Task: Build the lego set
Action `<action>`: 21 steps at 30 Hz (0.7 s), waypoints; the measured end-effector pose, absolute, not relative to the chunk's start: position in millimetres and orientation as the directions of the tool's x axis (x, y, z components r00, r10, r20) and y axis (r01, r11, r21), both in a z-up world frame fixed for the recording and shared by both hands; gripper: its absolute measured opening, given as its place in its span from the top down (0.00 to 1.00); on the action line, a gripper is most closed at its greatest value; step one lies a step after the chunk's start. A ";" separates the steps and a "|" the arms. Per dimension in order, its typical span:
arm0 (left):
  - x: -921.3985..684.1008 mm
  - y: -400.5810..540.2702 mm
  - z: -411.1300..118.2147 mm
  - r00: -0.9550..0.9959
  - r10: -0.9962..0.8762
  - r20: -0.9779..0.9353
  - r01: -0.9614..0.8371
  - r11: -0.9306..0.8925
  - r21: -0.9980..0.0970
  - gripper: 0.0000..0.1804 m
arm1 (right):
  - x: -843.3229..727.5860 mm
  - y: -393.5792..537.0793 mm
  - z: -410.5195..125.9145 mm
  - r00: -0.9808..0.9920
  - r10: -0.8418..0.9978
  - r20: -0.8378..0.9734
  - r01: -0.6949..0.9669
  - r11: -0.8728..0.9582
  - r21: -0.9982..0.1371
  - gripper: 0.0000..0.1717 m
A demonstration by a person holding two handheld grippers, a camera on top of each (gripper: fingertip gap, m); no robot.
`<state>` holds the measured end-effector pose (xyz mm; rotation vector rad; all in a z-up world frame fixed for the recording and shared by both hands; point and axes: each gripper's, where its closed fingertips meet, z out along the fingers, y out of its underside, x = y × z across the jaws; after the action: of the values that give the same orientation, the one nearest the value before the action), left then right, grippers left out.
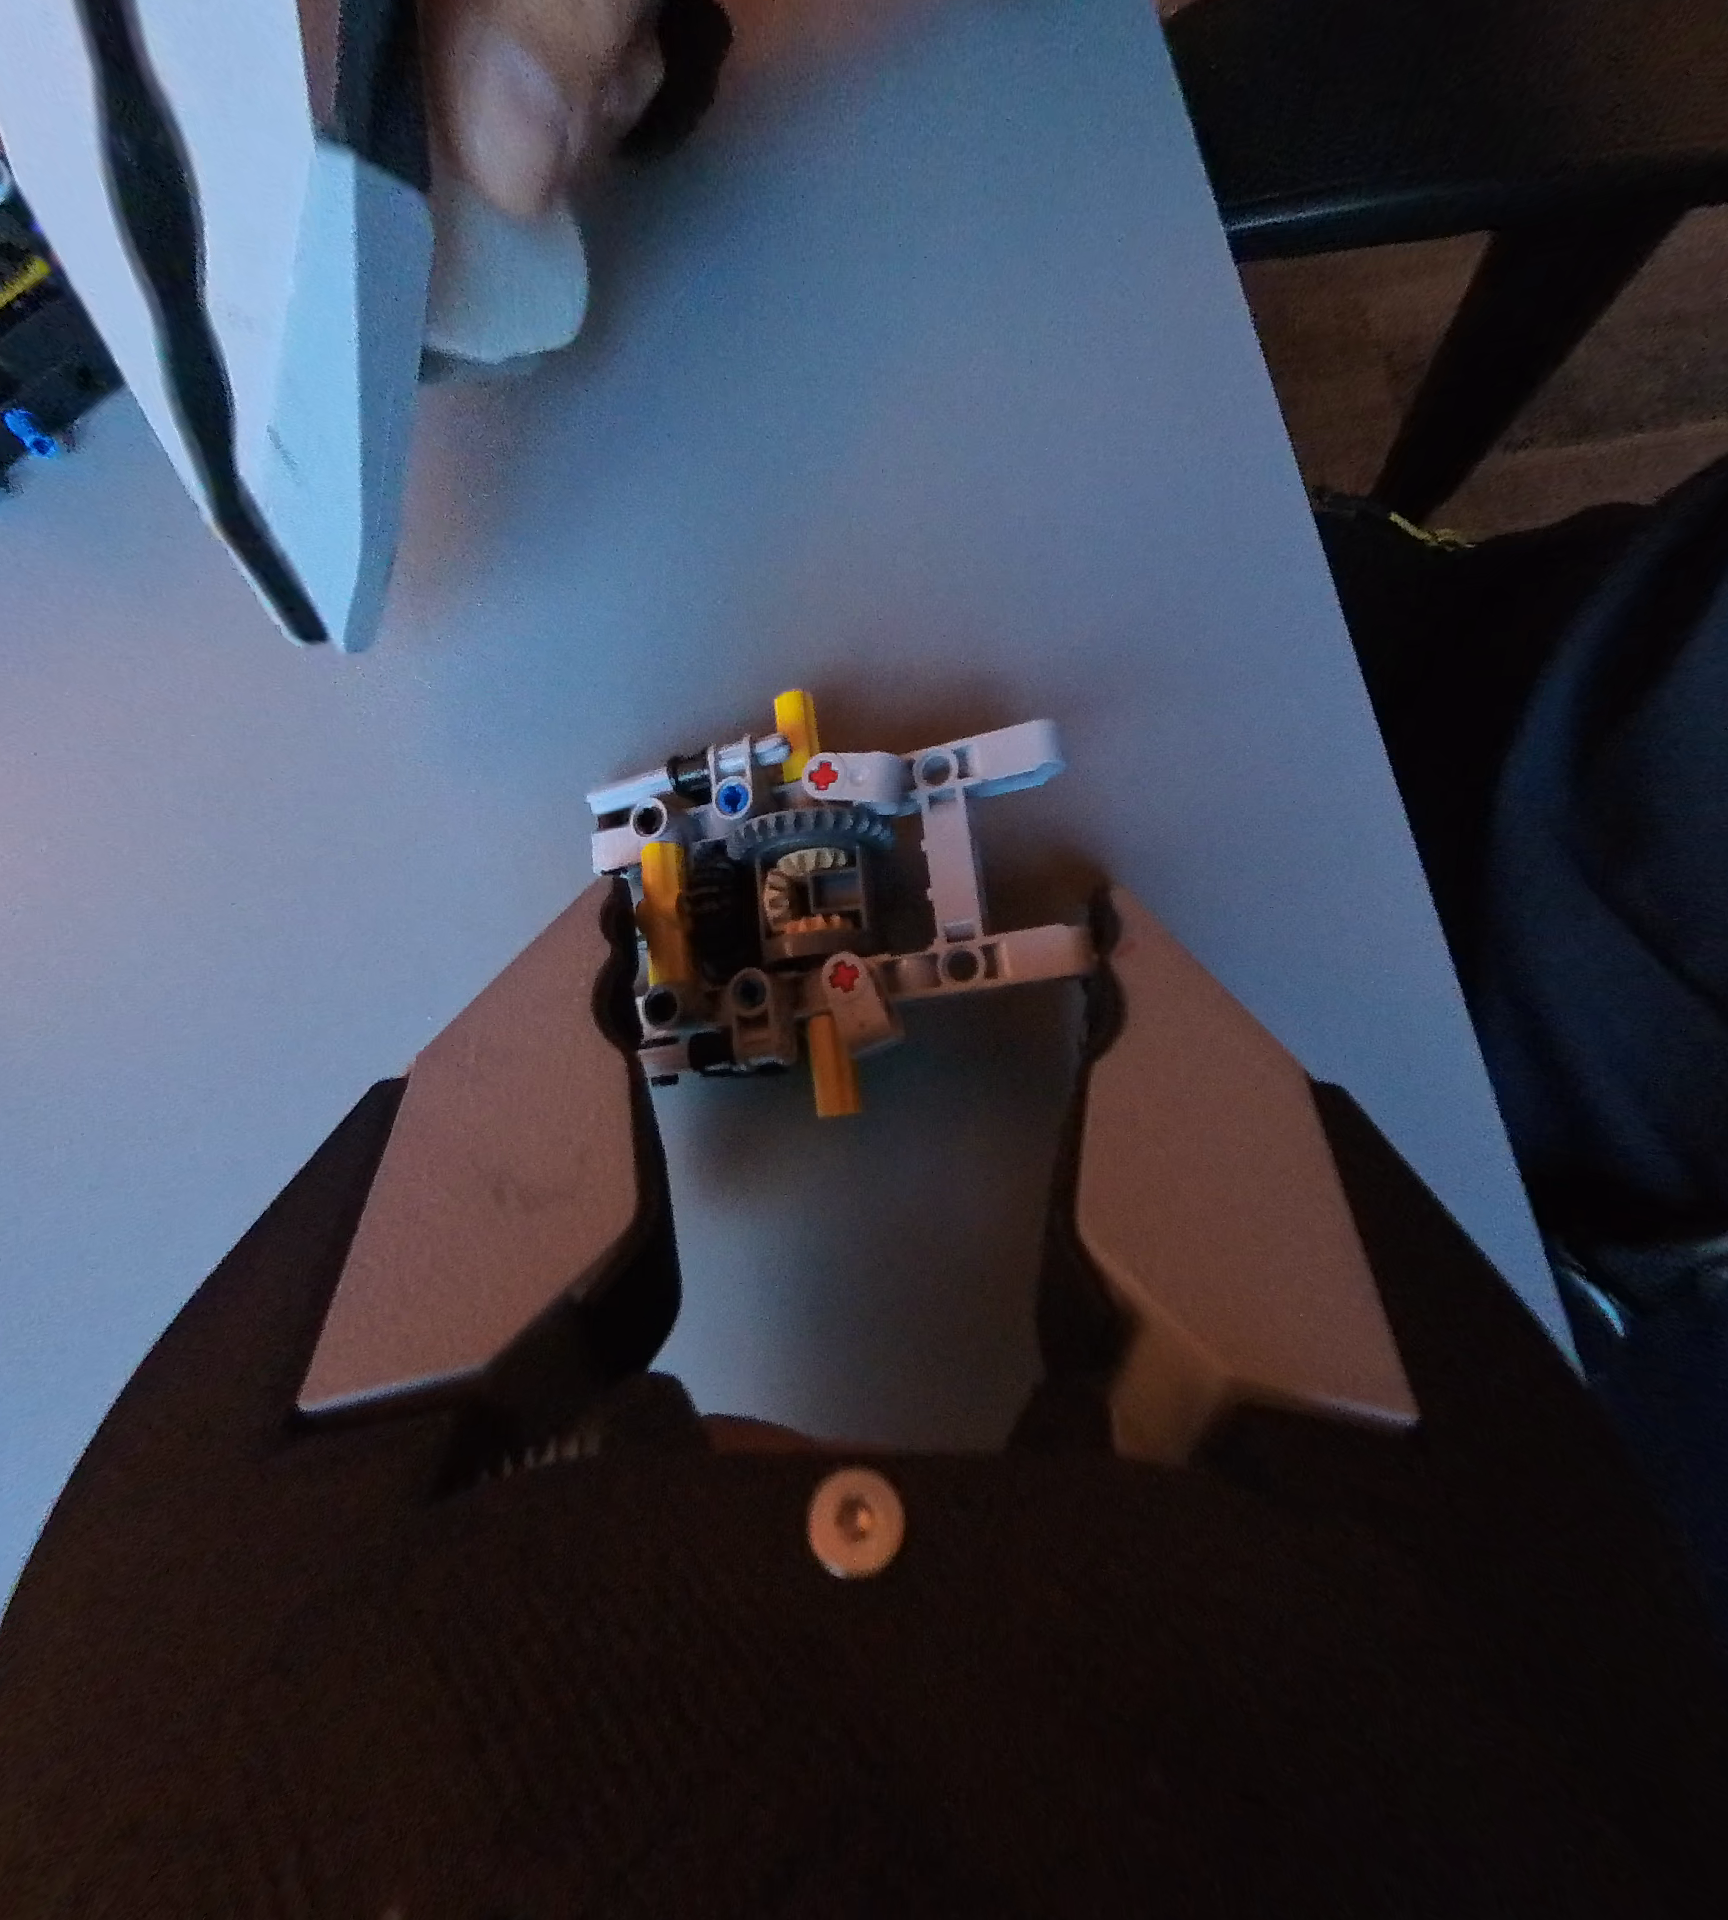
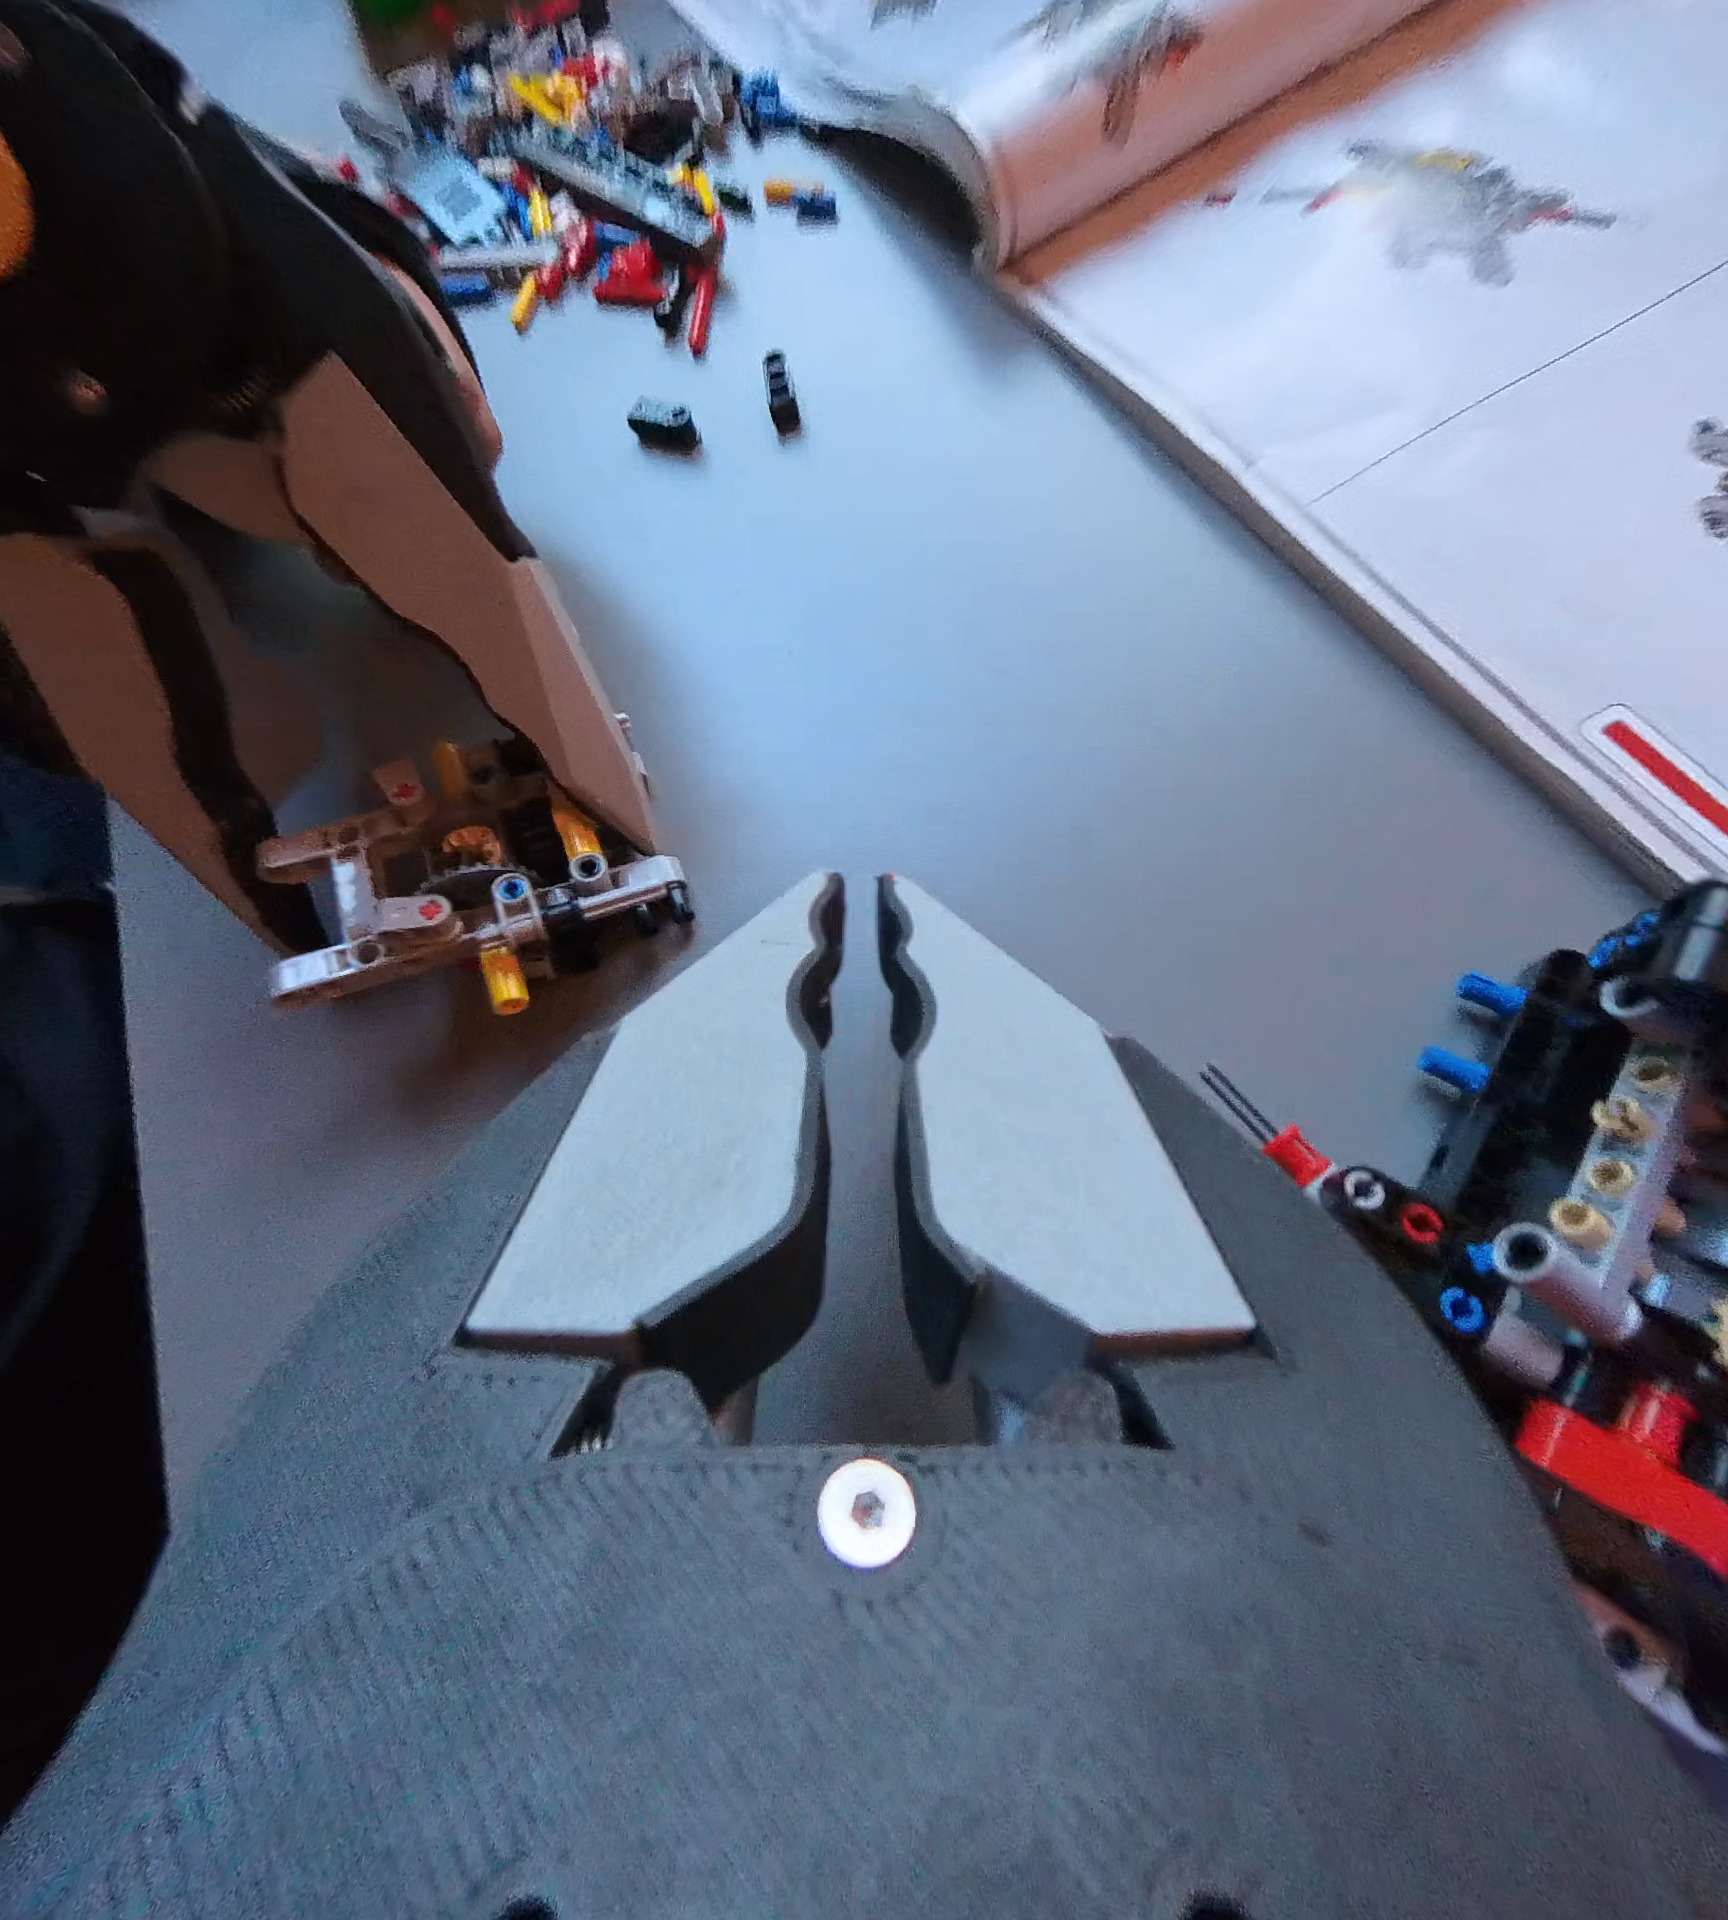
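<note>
Left gripper clamps the grey-and-yellow plastic gear assembly near the grey desk edge, steadying it; right gripper, nearly closed, holds nothing

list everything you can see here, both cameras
table: one, grey, under everything
gear assembly: one, light grey frame with yellow axles, dark gears, and red and blue pins; on the table between the left gripper's fingers
loose bricks: a pile, mixed colours, far end of the table
small pieces: two, black, apart from the pile
instruction booklet: one, open, white pages, far right side
larger build: one, black with red, blue and tan parts, right near edge
person's clothing: dark, beside the table
left gripper: fingers wide, one against each side of the gear assembly
right gripper: fingers almost together, nothing seen between, above bare table
</note>
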<state>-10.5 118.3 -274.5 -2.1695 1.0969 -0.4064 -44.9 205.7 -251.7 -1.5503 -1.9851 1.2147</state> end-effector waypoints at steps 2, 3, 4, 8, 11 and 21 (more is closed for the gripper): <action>-13.4 119.3 -274.4 0.596 -0.803 -0.022 -0.597 -0.424 -0.681 0.53 | -39.0 199.8 -243.8 -0.356 0.903 -0.243 0.581 0.010 -0.814 0.96; -15.4 120.2 -274.5 0.598 -0.801 -0.022 -0.597 -0.427 -0.679 0.53 | -35.3 194.4 -241.8 -0.368 0.895 -0.251 0.572 0.005 -0.820 0.94; -16.9 120.7 -274.4 0.600 -0.799 -0.022 -0.597 -0.430 -0.677 0.53 | -31.9 188.6 -241.0 -0.378 0.890 -0.256 0.568 0.004 -0.823 0.93; -17.7 121.0 -273.7 0.598 -0.800 -0.040 -0.608 -0.421 -0.674 0.53 | -25.0 161.5 -237.9 -0.422 0.873 -0.246 0.535 0.021 -0.845 0.83; -17.7 121.2 -273.8 0.598 -0.800 -0.039 -0.608 -0.422 -0.672 0.53 | -24.0 145.0 -244.9 -0.449 0.865 -0.224 0.560 0.077 -0.825 0.86; -16.7 121.2 -274.5 0.592 -0.806 -0.023 -0.600 -0.422 -0.679 0.53 | -19.4 139.5 -255.8 -0.514 0.856 -0.064 0.587 0.296 -0.754 0.93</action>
<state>-16.7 121.2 -274.5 -2.1676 1.1091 -0.4062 -19.4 139.5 -255.8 -1.2992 -2.2188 1.0613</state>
